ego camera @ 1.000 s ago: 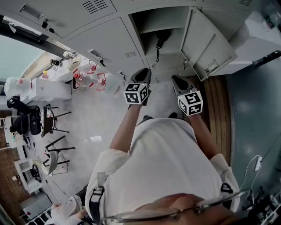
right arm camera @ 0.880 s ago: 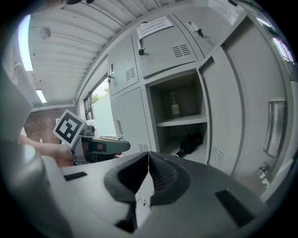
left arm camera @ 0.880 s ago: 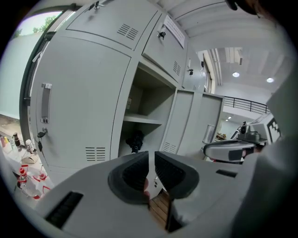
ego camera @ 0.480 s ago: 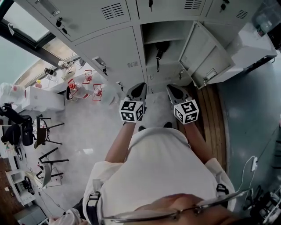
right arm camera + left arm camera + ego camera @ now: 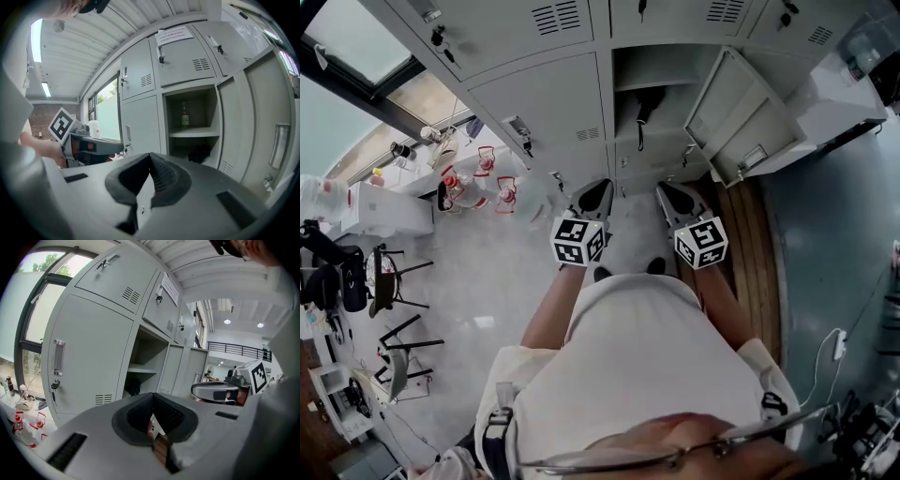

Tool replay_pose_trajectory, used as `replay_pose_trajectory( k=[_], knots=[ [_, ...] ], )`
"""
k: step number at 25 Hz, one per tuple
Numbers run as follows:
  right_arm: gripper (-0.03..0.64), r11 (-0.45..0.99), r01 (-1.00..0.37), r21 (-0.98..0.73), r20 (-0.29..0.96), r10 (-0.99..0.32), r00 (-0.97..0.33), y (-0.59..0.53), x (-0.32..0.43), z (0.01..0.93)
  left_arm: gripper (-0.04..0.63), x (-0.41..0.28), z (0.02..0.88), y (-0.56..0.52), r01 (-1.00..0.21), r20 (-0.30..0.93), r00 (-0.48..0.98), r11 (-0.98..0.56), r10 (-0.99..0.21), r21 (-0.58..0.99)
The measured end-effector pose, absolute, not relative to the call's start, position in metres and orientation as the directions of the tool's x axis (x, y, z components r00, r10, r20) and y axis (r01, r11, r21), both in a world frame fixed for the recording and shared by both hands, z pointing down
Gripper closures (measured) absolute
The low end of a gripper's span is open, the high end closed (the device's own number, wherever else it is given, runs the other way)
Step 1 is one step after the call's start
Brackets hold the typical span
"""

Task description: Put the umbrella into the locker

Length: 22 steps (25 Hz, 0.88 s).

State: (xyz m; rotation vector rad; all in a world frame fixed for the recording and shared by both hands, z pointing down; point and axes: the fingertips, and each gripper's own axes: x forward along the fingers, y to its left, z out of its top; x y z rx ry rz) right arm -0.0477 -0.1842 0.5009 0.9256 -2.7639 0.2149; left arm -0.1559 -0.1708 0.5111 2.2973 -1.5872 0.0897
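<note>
The black folded umbrella [image 5: 644,103] lies in the lower compartment of the open grey locker [image 5: 628,150]; it also shows in the left gripper view [image 5: 133,386] and in the right gripper view [image 5: 199,153]. My left gripper [image 5: 595,189] [image 5: 152,400] is shut and empty, a short way in front of the locker. Beside it my right gripper [image 5: 674,191] [image 5: 150,158] is shut too, with nothing between its jaws. Both point at the locker opening.
The locker door [image 5: 739,111] stands swung open to the right. A bottle [image 5: 185,116] sits on the locker's upper shelf. Water bottles [image 5: 478,185] stand on the floor at left, with chairs [image 5: 394,281] farther left. A wooden strip [image 5: 759,253] runs along the right.
Both grippers have drawn back from the open locker toward the person. The umbrella has stayed inside the locker.
</note>
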Motion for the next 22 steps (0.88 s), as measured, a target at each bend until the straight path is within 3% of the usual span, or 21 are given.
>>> replay_pose_trajectory(
  k=[22],
  knots=[
    [0.611, 0.762, -0.644, -0.071, 0.259, -0.610, -0.749, -0.196, -0.028, 0.500, 0.591, -0.143, 0.509, -0.178, -0.911, 0.226, 0.382, -0.325, -0.896, 0.254]
  ],
)
